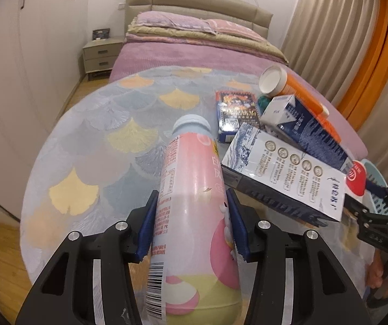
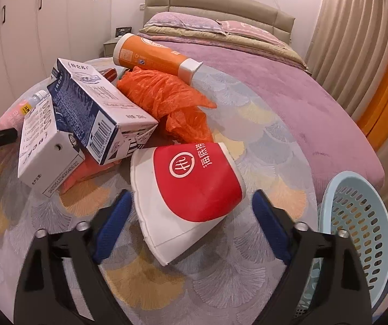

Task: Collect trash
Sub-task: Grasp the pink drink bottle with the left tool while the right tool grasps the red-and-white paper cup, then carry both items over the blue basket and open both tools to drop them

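A pink and white drink bottle (image 1: 194,189) lies on the round table's ginkgo-patterned cloth (image 1: 99,149). My left gripper (image 1: 192,224) is shut on it, both blue pads against its sides. A crushed red and white paper cup (image 2: 191,187) lies between the fingers of my right gripper (image 2: 191,197), which stands open with a gap on each side. The trash pile holds two blue and white milk cartons (image 2: 93,108) (image 2: 44,149), an orange plastic bag (image 2: 166,100) and an orange bottle (image 2: 153,54). The right gripper (image 1: 370,216) also shows at the right edge of the left wrist view.
A light blue perforated basket (image 2: 356,216) stands at the table's right edge, beside the right gripper. A dark printed box (image 1: 237,111) lies behind the cartons. Beyond the table are a bed with a purple cover (image 2: 288,81), a nightstand (image 1: 101,54) and wardrobes.
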`<state>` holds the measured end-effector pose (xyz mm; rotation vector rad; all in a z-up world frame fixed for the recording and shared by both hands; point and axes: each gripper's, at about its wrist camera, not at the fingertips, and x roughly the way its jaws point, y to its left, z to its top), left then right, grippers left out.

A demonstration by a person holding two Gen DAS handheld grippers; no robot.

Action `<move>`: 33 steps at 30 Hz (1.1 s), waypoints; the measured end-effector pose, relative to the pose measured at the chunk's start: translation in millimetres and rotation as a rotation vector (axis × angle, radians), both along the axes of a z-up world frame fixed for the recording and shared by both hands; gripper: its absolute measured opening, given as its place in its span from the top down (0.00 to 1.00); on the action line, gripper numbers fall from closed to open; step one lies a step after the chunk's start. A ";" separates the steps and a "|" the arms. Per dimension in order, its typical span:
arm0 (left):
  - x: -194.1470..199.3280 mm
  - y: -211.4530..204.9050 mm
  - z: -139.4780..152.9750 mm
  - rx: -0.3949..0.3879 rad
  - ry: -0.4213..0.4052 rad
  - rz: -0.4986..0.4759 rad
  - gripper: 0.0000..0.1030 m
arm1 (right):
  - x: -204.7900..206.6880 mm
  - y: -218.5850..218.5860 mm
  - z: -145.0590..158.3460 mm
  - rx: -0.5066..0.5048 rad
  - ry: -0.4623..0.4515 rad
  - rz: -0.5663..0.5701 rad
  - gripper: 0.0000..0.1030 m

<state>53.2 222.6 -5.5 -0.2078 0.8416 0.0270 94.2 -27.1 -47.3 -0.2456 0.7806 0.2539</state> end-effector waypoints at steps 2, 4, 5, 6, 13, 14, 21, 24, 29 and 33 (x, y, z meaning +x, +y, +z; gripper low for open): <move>-5.4 0.2 7.6 -0.006 -0.023 0.004 0.55 | 0.1 -2.1 0.7 0.020 0.007 -0.002 0.25; -12.6 -1.6 16.3 -0.011 -0.046 0.006 0.55 | -0.5 -5.8 1.8 0.048 0.013 0.000 0.25; -12.3 -2.2 18.9 -0.012 -0.054 0.006 0.55 | -1.9 -10.9 4.5 0.082 0.020 0.000 0.26; -16.1 -4.6 24.5 -0.013 -0.069 0.005 0.55 | -2.5 -13.9 6.1 0.097 0.021 0.000 0.26; -29.3 -36.1 58.0 -0.025 -0.174 -0.056 0.55 | -17.7 -46.9 29.3 0.181 -0.008 -0.047 0.26; -31.4 -44.4 63.4 -0.030 -0.192 -0.073 0.55 | -20.1 -50.9 31.4 0.188 -0.015 -0.055 0.26; -32.8 -101.0 84.6 -0.100 -0.267 -0.223 0.55 | -39.0 -107.8 60.7 0.270 -0.073 -0.156 0.26; -26.4 -131.3 89.7 -0.122 -0.274 -0.291 0.55 | -45.6 -135.7 72.2 0.276 -0.107 -0.220 0.26; -14.2 -188.0 93.5 -0.127 -0.277 -0.396 0.55 | -52.3 -183.7 81.1 0.283 -0.132 -0.325 0.26; -3.5 -232.0 91.7 -0.156 -0.263 -0.484 0.55 | -52.2 -226.0 74.4 0.289 -0.116 -0.426 0.26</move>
